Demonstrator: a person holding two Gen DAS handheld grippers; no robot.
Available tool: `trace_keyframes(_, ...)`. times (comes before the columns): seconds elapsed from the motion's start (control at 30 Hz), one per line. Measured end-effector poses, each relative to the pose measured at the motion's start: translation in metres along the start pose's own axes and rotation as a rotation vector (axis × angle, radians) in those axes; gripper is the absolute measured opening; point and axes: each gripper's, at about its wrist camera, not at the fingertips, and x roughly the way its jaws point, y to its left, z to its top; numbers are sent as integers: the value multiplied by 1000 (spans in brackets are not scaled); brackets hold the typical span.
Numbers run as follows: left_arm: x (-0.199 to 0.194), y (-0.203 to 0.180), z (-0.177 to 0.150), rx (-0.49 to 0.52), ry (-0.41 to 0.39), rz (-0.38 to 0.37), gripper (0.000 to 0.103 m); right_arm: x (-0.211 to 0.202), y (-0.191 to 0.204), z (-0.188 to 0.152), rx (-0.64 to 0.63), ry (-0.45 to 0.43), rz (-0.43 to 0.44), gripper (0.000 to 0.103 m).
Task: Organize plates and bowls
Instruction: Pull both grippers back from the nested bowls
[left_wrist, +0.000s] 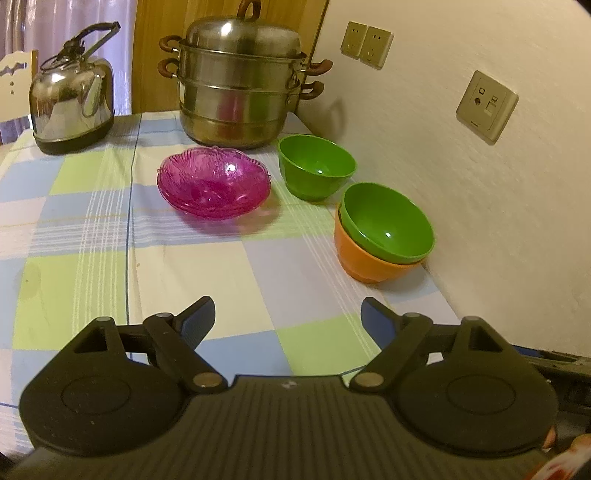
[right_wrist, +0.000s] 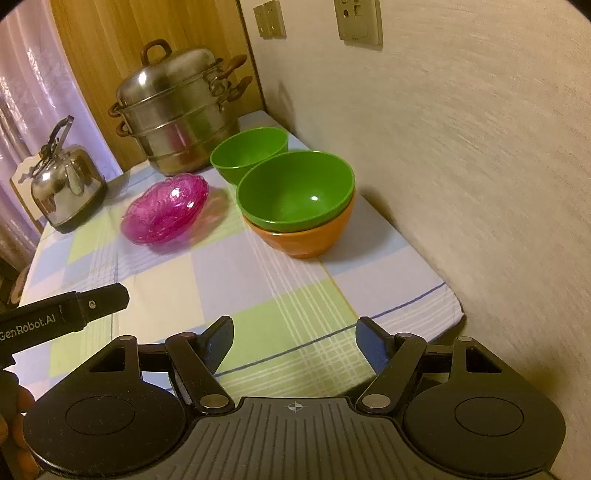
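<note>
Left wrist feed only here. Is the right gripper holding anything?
Observer: No. The right gripper is open, with only tablecloth showing between its fingers.
Operator: Where does the table end on my right?
Observer: The tablecloth's near right corner shows in the right wrist view, on the near side of the orange bowl with a green bowl nested in it.
Operator: Is my gripper visible there?
Observer: Yes. The left gripper pokes in from the left edge, touching nothing.

Pink bowl (left_wrist: 213, 182); green bowl (left_wrist: 316, 166); green bowl in orange bowl (left_wrist: 364, 264); pastel checked tablecloth (left_wrist: 110, 229); steel steamer pot (left_wrist: 240, 85).
</note>
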Motion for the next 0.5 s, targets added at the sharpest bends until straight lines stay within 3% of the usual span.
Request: trace_keyframes(0.5,8,5,6,-21,9,-32,86,9,0,4,4,14,1,73)
